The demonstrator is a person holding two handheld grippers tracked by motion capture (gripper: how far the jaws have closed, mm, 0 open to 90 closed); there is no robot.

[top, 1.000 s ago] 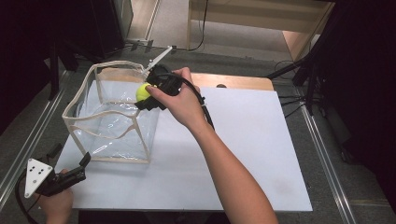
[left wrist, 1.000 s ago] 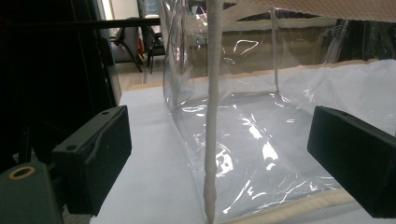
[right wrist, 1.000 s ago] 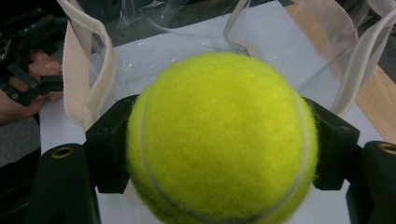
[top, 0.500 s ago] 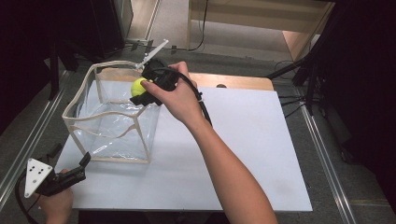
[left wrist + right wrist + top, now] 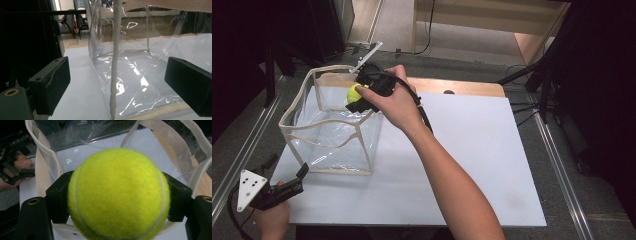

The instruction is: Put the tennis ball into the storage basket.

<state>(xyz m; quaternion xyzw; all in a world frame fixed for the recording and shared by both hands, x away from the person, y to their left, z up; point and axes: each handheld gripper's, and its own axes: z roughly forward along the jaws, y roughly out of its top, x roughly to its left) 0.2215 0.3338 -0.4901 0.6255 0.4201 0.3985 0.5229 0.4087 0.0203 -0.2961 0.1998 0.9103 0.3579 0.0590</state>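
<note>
Yellow-green fuzzy tennis ball (image 5: pixel 353 92) sat clamped between the two black jaws of the right gripper (image 5: pixel 362 95), pads pressing on both its sides; right gripper view showed the ball (image 5: pixel 117 195) close up, seam line visible. Gripper and ball were held above the open top of the clear plastic bag with cream fabric trim (image 5: pixel 332 132), over its far right corner, ball above the rim and not inside. Bag stood upright on the white table sheet (image 5: pixel 472 150), near its left edge, mouth open. Left gripper (image 5: pixel 287 187) rested low at the table's near left corner, just short of the bag's near corner, jaws wide with nothing gripped; in its own view the bag's cream corner seam (image 5: pixel 115 62) rose between them, untouched.
</note>
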